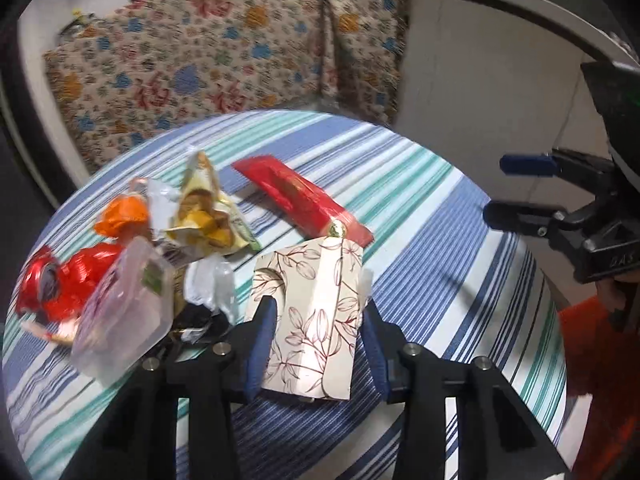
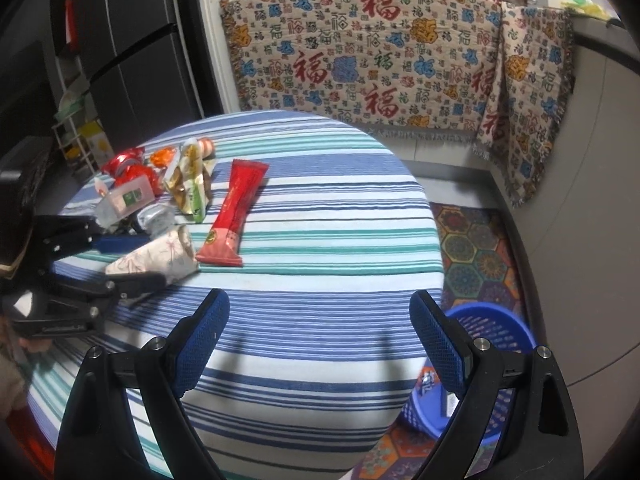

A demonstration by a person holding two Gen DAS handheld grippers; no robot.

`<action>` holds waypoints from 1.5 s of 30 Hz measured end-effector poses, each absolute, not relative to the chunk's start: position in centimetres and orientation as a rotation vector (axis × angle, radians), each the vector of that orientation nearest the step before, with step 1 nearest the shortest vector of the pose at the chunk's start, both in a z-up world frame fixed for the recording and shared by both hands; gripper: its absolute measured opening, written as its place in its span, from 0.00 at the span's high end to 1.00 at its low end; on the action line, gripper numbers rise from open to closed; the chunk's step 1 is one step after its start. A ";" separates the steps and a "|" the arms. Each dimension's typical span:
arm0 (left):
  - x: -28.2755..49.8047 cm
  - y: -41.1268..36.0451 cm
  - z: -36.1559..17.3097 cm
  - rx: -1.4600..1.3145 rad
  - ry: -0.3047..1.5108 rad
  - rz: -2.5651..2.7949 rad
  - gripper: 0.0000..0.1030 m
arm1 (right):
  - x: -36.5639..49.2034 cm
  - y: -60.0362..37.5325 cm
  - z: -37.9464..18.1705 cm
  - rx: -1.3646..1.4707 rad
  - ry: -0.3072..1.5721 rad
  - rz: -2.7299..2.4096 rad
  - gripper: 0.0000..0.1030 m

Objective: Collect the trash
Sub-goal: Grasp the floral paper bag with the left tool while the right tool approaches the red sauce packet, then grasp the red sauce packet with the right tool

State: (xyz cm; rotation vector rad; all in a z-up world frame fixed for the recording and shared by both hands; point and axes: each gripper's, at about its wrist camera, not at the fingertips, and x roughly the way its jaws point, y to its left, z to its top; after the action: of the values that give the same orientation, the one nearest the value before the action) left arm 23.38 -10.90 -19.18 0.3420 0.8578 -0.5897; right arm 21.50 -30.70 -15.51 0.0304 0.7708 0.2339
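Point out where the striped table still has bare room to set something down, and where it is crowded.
Free: the broad striped cloth between the red wrapper, the table's far and right edges, and the open right gripper. Crowded: the left side, where wrappers and a clear tub pile beside the leaf-print carton in the left gripper.

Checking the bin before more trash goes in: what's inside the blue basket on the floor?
In the blue basket, one printed wrapper shows near the bottom. The right tongs and the table cover the rest.
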 end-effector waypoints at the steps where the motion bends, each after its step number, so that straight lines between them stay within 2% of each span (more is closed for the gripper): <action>1: 23.1 -10.7 -19.1 0.334 0.861 -0.576 0.65 | 21.7 -30.7 -15.6 0.027 0.775 0.238 0.10; 4: 21.6 -9.3 -18.6 0.270 0.883 -0.526 0.65 | 23.0 -30.2 -16.0 0.046 0.807 0.272 0.11; 10: 17.8 -5.4 -18.1 0.144 0.892 -0.320 0.65 | 27.3 -26.6 -16.2 0.111 0.855 0.394 0.22; 13: 17.4 -4.4 -18.5 0.091 0.901 -0.264 0.65 | 29.3 -24.2 -16.7 0.099 0.886 0.413 0.24; 15: 17.4 -4.4 -18.4 0.088 0.891 -0.255 0.64 | 30.6 -22.4 -17.7 0.058 0.931 0.401 0.34; 16: 17.4 -4.3 -18.3 0.084 0.888 -0.255 0.63 | 30.8 -22.0 -18.2 0.031 0.945 0.387 0.59; 17: 17.4 -4.2 -18.2 0.078 0.887 -0.256 0.60 | 30.8 -21.6 -18.4 -0.001 0.949 0.370 0.71; 20: 17.3 -3.4 -18.3 0.059 0.887 -0.272 0.58 | 30.0 -21.6 -18.5 -0.055 0.942 0.373 0.72; 22: 17.3 -2.7 -18.4 0.032 0.900 -0.295 0.48 | 28.7 -22.0 -18.4 -0.084 0.957 0.385 0.72; 24: 17.3 -1.9 -18.2 0.008 0.921 -0.338 0.34 | 26.8 -22.2 -18.4 -0.111 0.976 0.407 0.72; 29: 16.5 -1.2 -17.6 0.034 0.924 -0.432 0.27 | 22.5 -22.7 -18.2 -0.147 1.004 0.479 0.70; 32: 16.4 -0.7 -17.4 0.062 0.901 -0.415 0.26 | 21.6 -23.2 -18.2 -0.132 1.000 0.498 0.60; 33: 16.5 -0.7 -17.3 0.062 0.897 -0.425 0.26 | 21.4 -23.4 -18.1 -0.124 0.998 0.504 0.46; 34: 16.6 -0.8 -17.3 0.061 0.901 -0.442 0.26 | 21.3 -23.6 -17.9 -0.121 0.988 0.508 0.38; 35: 16.7 -0.8 -17.4 0.063 0.908 -0.451 0.26 | 21.2 -23.7 -17.7 -0.119 0.978 0.509 0.35; 45: 16.7 -4.3 -18.7 0.212 0.908 -0.347 0.26 | 23.4 -22.1 -17.0 -0.102 0.962 0.496 0.35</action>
State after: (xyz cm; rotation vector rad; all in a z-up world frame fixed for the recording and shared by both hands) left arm 16.73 -4.27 -18.71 0.2123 0.9081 -0.3472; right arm 23.39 -22.06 -16.96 -0.1025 0.9621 0.4963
